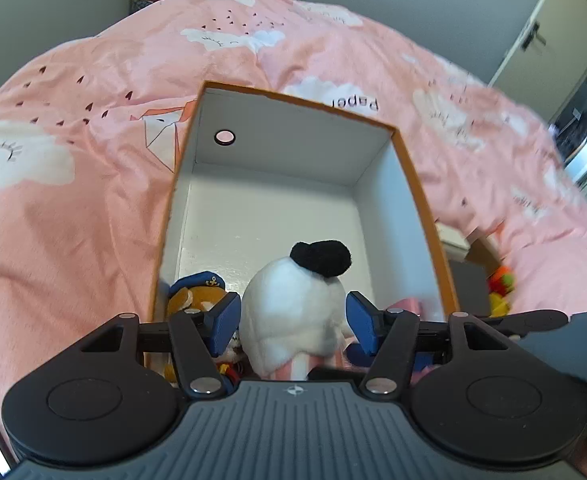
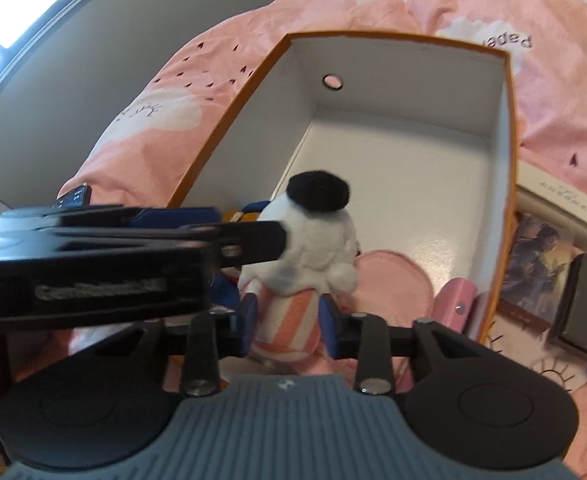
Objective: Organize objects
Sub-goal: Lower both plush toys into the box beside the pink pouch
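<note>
Handover looks to be the step in hand: the right gripper is clamping the striped lower body of the white plush toy, while the left gripper is standing spread, its pads flanking the toy's head without pressing. Next, I judge, the toy needs lowering just ahead into the orange-rimmed box, beside the sailor-capped plush lying left of the left claw. Beyond the box, a pink cloud-print bedspread is stretching away, with grey walls and a door farther off.
</note>
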The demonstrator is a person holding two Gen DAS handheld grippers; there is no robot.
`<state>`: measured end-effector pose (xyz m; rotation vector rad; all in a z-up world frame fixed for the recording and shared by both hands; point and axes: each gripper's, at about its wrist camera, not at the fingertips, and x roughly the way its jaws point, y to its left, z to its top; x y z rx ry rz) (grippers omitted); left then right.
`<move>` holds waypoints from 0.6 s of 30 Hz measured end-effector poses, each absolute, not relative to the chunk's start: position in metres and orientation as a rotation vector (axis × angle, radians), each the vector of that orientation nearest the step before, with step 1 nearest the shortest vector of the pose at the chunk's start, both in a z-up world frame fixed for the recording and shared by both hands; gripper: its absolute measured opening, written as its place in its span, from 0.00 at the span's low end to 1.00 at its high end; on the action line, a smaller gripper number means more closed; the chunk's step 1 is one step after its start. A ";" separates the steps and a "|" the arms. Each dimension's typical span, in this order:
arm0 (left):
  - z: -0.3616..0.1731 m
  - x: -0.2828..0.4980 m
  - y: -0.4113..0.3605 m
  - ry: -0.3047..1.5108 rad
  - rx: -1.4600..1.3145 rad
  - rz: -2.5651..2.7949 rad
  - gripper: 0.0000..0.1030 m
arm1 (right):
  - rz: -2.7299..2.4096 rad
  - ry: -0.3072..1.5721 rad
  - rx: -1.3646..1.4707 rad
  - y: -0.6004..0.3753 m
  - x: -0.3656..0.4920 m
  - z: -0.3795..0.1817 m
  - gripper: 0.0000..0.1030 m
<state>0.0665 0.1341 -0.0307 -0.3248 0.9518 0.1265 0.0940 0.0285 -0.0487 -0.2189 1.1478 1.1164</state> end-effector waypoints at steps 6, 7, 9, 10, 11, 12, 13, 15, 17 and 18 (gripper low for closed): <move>-0.046 0.078 0.119 1.026 -0.224 0.142 0.72 | 1.139 1.150 -0.250 0.031 0.086 -0.053 0.32; -0.049 0.079 0.118 1.038 -0.213 0.135 0.72 | 1.137 1.150 -0.250 0.030 0.087 -0.052 0.32; -0.052 0.080 0.117 1.047 -0.210 0.128 0.72 | 1.132 1.157 -0.260 0.030 0.087 -0.052 0.32; -0.053 0.080 0.116 1.052 -0.206 0.122 0.73 | 1.131 1.158 -0.267 0.029 0.087 -0.053 0.32; -0.055 0.081 0.115 1.058 -0.199 0.116 0.73 | 1.130 1.161 -0.276 0.030 0.086 -0.053 0.32; -0.056 0.081 0.115 1.060 -0.191 0.111 0.74 | 1.131 1.165 -0.285 0.030 0.085 -0.053 0.32; -0.056 0.081 0.115 1.058 -0.185 0.105 0.73 | 1.129 1.166 -0.296 0.030 0.085 -0.053 0.32; -0.056 0.080 0.116 1.051 -0.185 0.085 0.65 | 1.116 1.160 -0.331 0.029 0.085 -0.050 0.32; -0.054 0.077 0.121 1.049 -0.201 0.072 0.63 | 1.092 1.140 -0.384 0.027 0.086 -0.046 0.33; -0.054 0.076 0.124 1.050 -0.209 0.065 0.62 | 1.081 1.128 -0.407 0.025 0.087 -0.043 0.33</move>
